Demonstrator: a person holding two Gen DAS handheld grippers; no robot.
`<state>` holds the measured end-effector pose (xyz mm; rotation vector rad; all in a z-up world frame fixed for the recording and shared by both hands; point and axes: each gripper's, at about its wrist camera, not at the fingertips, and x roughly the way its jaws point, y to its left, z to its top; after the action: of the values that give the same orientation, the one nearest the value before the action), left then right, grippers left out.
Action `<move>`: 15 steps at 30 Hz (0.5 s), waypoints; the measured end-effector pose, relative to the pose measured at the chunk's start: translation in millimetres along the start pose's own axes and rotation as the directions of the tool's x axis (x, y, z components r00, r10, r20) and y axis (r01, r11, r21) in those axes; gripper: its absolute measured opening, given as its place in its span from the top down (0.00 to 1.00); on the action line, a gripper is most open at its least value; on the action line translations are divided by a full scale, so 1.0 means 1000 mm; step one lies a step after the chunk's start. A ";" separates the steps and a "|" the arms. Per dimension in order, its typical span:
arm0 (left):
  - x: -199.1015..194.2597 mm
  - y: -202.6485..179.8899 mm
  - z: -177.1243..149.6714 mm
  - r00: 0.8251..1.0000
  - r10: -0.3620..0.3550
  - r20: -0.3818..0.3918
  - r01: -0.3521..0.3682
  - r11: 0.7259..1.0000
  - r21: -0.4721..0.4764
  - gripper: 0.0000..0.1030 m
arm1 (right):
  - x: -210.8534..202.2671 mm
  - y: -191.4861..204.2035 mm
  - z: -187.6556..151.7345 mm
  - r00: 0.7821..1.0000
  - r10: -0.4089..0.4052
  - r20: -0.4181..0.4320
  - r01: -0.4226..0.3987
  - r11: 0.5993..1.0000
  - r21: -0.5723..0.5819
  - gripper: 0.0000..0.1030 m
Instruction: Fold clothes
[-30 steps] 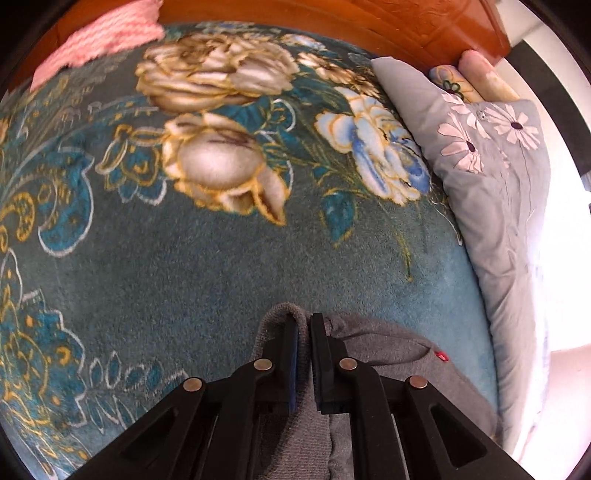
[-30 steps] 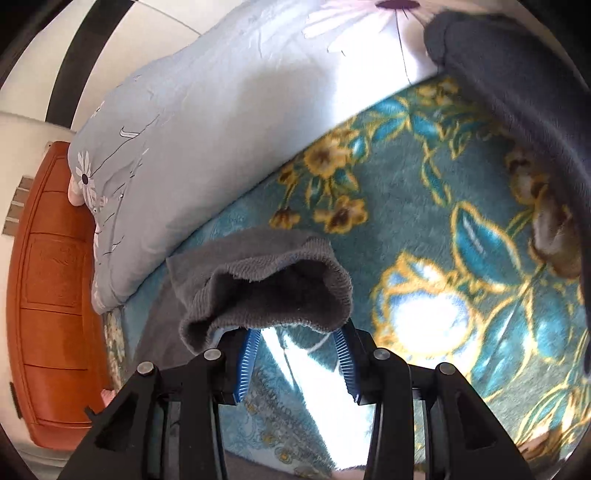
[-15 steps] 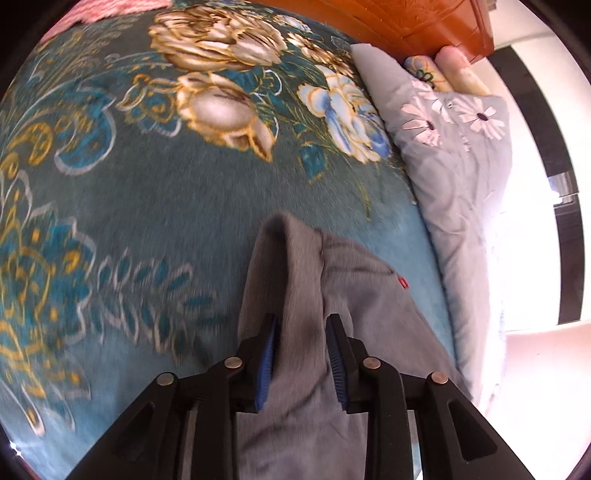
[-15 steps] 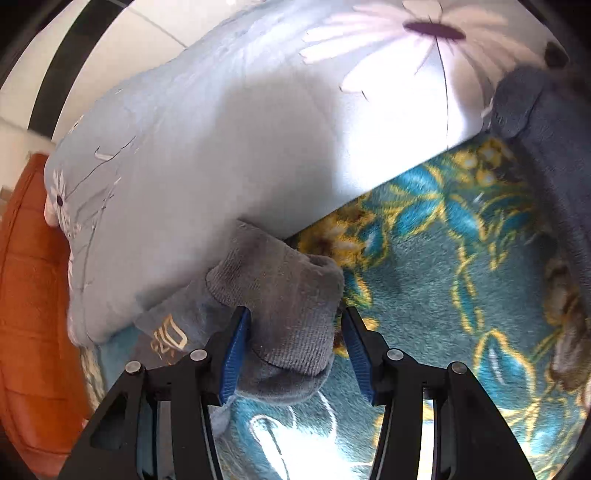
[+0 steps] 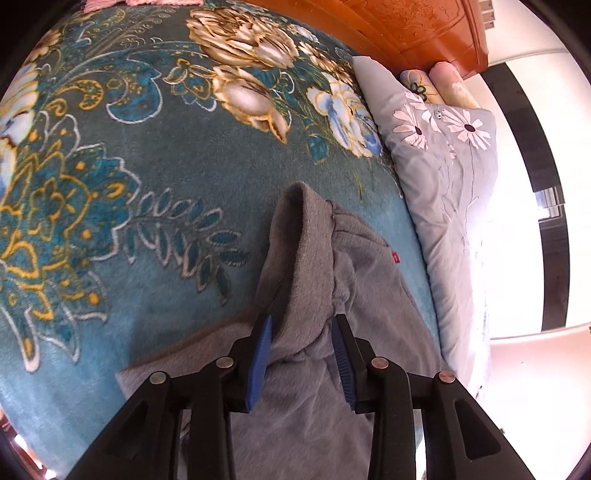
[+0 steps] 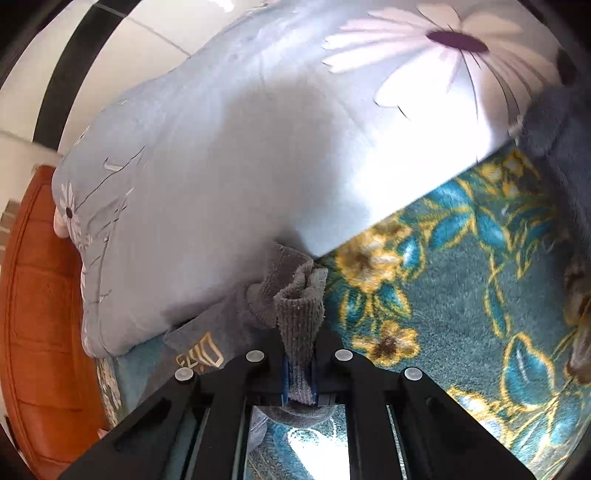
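Note:
A grey sweatshirt [image 5: 362,280] with a small red tag lies on the teal floral blanket [image 5: 155,177]. My left gripper [image 5: 302,350] is open, its blue pads either side of a raised fold of the grey ribbed hem. In the right wrist view my right gripper [image 6: 298,373] is shut on a grey ribbed cuff [image 6: 299,314] of the same sweatshirt, beside the gold print [image 6: 201,354]. The cuff sits against the edge of the pale quilt.
A pale grey quilt with daisy print [image 5: 450,177] lies along the blanket's right side and fills the upper right wrist view [image 6: 258,147]. An orange wooden headboard [image 5: 406,26] stands beyond. A dark blue garment [image 6: 561,140] lies at the far right.
My left gripper has opened and drawn back, leaving the grey hem fold between its pads. My right gripper has closed on the grey cuff, near the quilt.

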<state>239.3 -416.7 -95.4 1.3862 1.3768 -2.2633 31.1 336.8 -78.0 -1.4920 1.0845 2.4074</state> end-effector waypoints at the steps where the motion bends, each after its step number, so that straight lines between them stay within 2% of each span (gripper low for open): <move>1: -0.002 0.001 -0.002 1.000 0.001 -0.005 -0.001 1.000 0.004 0.59 | -0.005 -0.003 0.006 1.000 -0.007 0.022 0.007 1.000 0.008 0.92; 6: -0.006 0.008 -0.017 1.000 0.004 -0.022 -0.004 1.000 0.003 0.58 | -0.029 -0.020 0.034 0.991 -0.043 0.130 0.037 0.998 0.052 0.92; 10: -0.012 0.011 -0.025 1.000 -0.008 -0.030 0.008 1.000 -0.006 0.58 | -0.009 -0.020 0.026 0.992 -0.092 0.087 0.089 0.995 0.046 0.92; 14: -0.026 0.015 -0.031 1.000 -0.011 -0.014 0.011 1.000 -0.012 0.54 | -0.009 -0.021 0.026 0.992 -0.100 0.079 0.094 0.992 0.084 0.90; 15: -0.031 0.018 -0.033 1.000 -0.011 -0.002 0.011 1.000 -0.018 0.52 | -0.012 -0.018 0.027 0.991 -0.104 0.080 0.097 0.992 0.083 0.86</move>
<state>287.0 -410.7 -87.8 1.3798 1.4051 -2.2508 25.3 370.2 -70.9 -1.3736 1.0479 2.3090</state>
